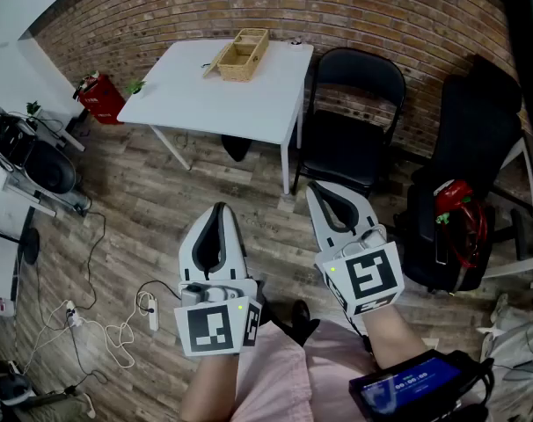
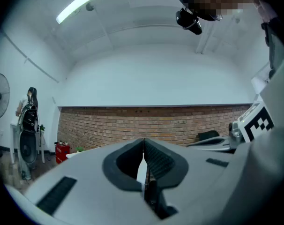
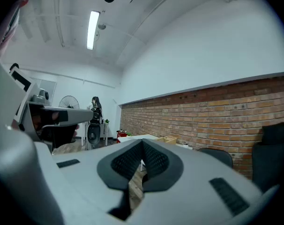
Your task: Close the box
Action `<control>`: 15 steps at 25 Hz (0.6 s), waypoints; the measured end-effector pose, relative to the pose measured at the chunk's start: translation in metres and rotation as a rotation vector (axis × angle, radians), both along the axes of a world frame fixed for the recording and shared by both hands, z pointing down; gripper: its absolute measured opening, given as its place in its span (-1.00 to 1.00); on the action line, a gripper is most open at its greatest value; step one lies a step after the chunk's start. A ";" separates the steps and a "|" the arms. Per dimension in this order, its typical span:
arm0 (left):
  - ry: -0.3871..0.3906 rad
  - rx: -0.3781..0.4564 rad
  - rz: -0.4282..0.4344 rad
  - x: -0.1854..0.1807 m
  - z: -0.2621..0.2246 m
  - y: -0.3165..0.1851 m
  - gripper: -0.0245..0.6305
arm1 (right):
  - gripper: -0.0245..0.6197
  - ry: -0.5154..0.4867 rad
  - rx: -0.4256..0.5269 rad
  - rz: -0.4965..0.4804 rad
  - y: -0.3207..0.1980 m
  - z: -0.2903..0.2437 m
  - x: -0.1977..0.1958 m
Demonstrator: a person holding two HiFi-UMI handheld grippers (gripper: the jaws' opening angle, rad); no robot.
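Note:
An open wooden box (image 1: 240,54) with inner compartments sits at the far edge of a white table (image 1: 200,90) against the brick wall. It shows small and distant as the box (image 3: 169,139) in the right gripper view. Both grippers are held low over the floor, well short of the table. My left gripper (image 1: 219,209) is shut with nothing in it, its tips (image 2: 143,139) meeting. My right gripper (image 1: 312,192) is also shut and empty, its tips (image 3: 142,142) pressed together.
A black folding chair (image 1: 354,112) stands right of the table. A dark office chair (image 1: 464,174) with a red item is at far right. A red extinguisher (image 1: 98,95), exercise gear (image 1: 29,161) and floor cables (image 1: 117,323) lie to the left.

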State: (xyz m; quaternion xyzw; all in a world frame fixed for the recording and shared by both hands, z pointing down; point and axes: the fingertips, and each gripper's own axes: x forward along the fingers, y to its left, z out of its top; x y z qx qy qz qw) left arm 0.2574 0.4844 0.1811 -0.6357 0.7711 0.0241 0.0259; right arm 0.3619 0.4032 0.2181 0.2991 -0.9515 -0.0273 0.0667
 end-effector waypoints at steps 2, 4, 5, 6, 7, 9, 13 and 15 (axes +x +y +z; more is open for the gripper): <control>0.000 0.001 0.000 -0.001 -0.001 -0.002 -0.88 | -0.93 0.002 0.001 0.001 -0.002 -0.001 -0.002; 0.003 -0.001 0.001 -0.002 0.000 -0.002 -0.88 | -0.93 0.005 -0.001 0.001 -0.002 0.000 -0.002; 0.005 -0.004 0.001 -0.002 0.001 -0.001 -0.88 | -0.93 0.008 -0.004 0.001 -0.001 0.001 -0.001; 0.007 -0.007 0.000 -0.002 0.002 0.000 -0.88 | -0.93 0.010 -0.006 0.000 -0.001 0.002 -0.001; 0.007 -0.009 -0.001 -0.002 0.003 0.000 -0.88 | -0.93 0.011 -0.008 -0.002 0.000 0.003 -0.002; 0.008 -0.012 -0.009 -0.003 0.003 0.002 -0.88 | -0.93 0.006 -0.011 -0.004 0.000 0.003 -0.002; 0.021 0.008 -0.010 -0.006 -0.002 0.004 -0.87 | -0.86 -0.064 -0.025 -0.025 -0.002 -0.004 -0.003; 0.025 0.016 0.006 -0.008 -0.003 0.001 -0.57 | -0.23 -0.077 -0.036 -0.047 -0.005 -0.005 -0.007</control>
